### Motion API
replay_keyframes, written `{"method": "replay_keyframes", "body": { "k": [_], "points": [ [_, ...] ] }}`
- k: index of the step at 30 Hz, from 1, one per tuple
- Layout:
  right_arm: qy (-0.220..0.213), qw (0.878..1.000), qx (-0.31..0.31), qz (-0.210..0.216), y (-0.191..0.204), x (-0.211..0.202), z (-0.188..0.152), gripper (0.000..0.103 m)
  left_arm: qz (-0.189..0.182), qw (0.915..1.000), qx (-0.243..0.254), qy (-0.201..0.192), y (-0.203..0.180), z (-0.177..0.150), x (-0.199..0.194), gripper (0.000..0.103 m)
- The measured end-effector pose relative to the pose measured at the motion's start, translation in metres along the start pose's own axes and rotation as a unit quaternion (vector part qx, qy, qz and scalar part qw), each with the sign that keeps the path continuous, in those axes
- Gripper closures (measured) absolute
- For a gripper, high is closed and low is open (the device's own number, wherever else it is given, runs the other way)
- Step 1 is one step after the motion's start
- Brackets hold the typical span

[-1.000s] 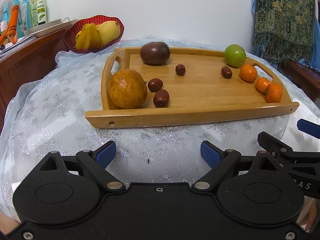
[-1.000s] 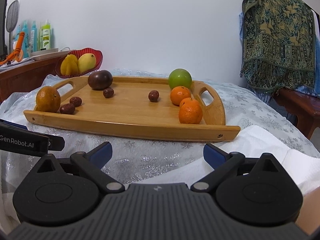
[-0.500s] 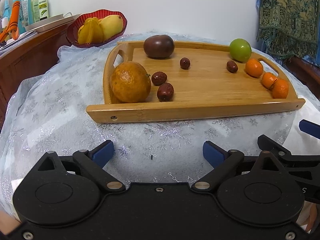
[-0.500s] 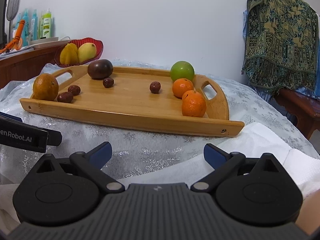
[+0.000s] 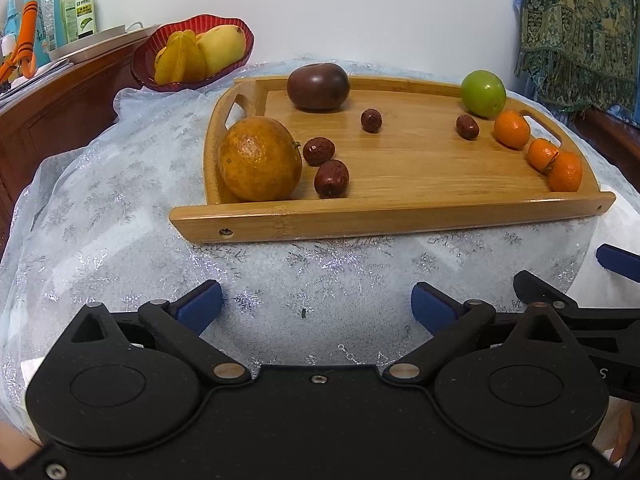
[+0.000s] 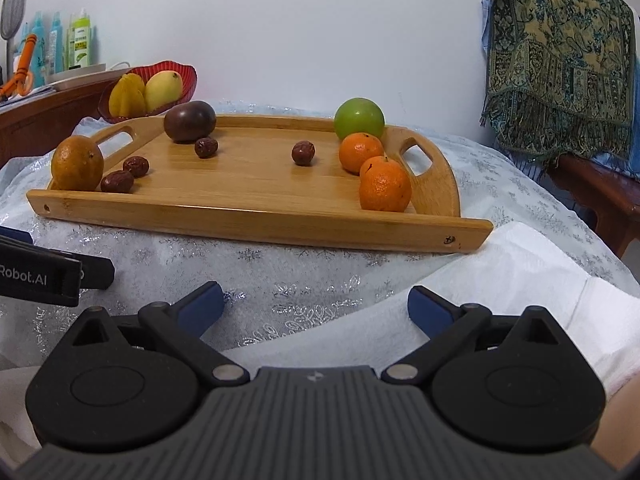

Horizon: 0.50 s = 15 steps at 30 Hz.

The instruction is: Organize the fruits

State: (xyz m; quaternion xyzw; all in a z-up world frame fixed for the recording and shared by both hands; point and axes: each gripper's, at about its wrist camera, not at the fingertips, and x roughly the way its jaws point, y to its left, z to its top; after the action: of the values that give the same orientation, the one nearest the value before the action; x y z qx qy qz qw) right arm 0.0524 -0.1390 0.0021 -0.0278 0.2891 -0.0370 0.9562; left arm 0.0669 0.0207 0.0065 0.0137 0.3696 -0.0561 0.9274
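Left claw (image 5: 316, 306) tilts down before the tray (image 5: 384, 222), jaws opening, empty.

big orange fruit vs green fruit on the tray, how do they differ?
The big orange fruit is dull orange with mottled skin; the green fruit is smooth and glossy. The orange one looks larger. It sits at the tray's left end, the green at the far right corner. Both roundish, untouched.

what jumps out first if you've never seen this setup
A wooden tray of scattered fruit sits on a glittery white tablecloth: a large orange at its left end, a green fruit and small tangerines at its right end, a dark purple fruit at the back, and red dates between. Behind the tray's left corner, a red bowl holds yellow fruit.
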Motion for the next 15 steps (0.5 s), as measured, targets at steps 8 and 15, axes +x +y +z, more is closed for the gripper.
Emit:
{"method": "replay_keyframes", "body": {
  "k": [8, 15],
  "points": [
    [0.005, 1.000, 0.002, 0.003, -0.0003, 0.0025, -0.0003, 0.000, 0.003, 1.0000, -0.001, 0.004, -0.0011, 0.0002, 0.0024, 0.000],
    [0.005, 1.000, 0.003, 0.004, 0.0001, 0.0032, -0.0004, 0.000, 0.006, 1.0000, 0.001, 0.004, -0.0020, -0.0001, 0.0040, 0.000]
  ]
}}
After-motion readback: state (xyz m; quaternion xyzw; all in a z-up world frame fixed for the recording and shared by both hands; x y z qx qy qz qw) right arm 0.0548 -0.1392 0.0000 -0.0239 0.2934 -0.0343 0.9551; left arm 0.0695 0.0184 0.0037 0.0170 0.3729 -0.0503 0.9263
